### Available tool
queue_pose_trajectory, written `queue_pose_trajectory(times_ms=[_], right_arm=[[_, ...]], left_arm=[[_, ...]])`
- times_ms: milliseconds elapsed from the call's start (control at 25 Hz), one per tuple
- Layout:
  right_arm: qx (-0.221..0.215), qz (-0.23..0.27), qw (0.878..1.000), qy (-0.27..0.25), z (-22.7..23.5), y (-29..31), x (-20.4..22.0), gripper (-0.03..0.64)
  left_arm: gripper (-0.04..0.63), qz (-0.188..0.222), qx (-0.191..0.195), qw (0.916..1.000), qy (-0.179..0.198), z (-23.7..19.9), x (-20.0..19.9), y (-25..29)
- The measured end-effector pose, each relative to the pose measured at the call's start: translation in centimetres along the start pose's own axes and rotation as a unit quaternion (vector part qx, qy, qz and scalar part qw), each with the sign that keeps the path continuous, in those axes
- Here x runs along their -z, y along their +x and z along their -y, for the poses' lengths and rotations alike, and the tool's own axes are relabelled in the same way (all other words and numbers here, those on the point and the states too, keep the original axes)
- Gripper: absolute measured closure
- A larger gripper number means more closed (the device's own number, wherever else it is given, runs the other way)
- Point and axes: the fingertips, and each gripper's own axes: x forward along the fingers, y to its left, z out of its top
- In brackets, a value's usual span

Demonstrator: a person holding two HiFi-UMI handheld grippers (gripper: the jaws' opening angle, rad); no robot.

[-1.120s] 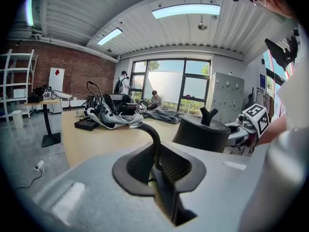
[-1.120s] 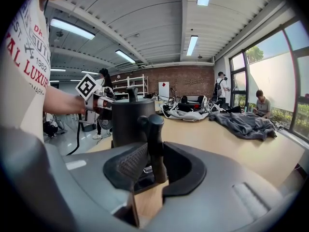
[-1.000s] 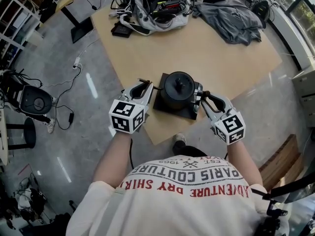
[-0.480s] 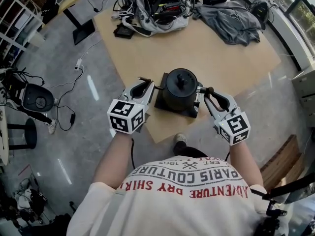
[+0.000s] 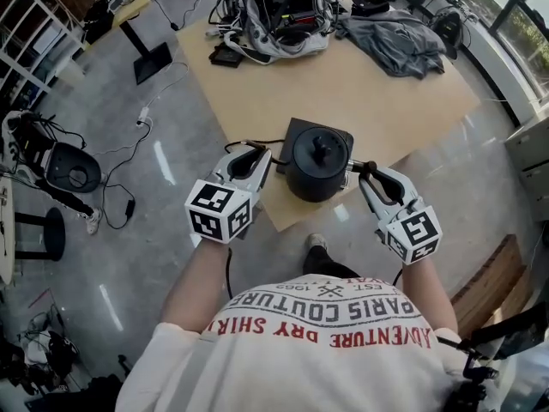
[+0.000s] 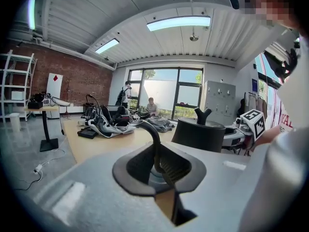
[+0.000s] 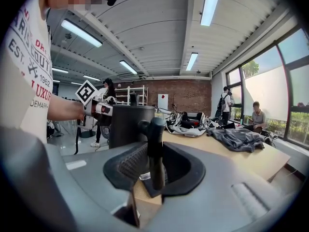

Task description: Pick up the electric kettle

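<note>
The kettle (image 5: 319, 163) looks lifted off its base (image 5: 294, 133), the left gripper (image 5: 262, 151) pinching the spout (image 6: 150, 129) and the right gripper (image 5: 364, 169) the handle (image 7: 155, 156).

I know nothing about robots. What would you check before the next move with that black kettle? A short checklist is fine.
1. Left gripper closed on the spout: ok, the spout sits between its jaws.
2. Right gripper closed on the handle: ok, the handle stands between its jaws.
3. Kettle clear of its base: ok, it appears lifted and offset from the base.
4. Lid seated: ok, it sits on top with its knob up.
5. Kettle upright: ok, its rim looks about level in the left gripper view.
6. Water inside: cannot tell, since the lid hides the inside.
</note>
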Motion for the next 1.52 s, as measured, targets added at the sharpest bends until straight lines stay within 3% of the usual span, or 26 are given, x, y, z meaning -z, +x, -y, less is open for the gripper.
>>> queue_pose_trajectory(times_ms=[680, 1520], right_arm=[[0.016, 0.013, 1.0, 0.013, -11.5, -10.6, 1.6, 0.52], [0.009, 0.031, 0.999, 0.02, -13.4, -14.2, 0.4, 0.522]], left_arm=[[0.56, 0.003, 0.026, 0.9996, 0.001, 8.0, 4.2, -12.4], [0.561, 0.02, 0.017, 0.9996, 0.001, 11.4, 3.4, -16.3]])
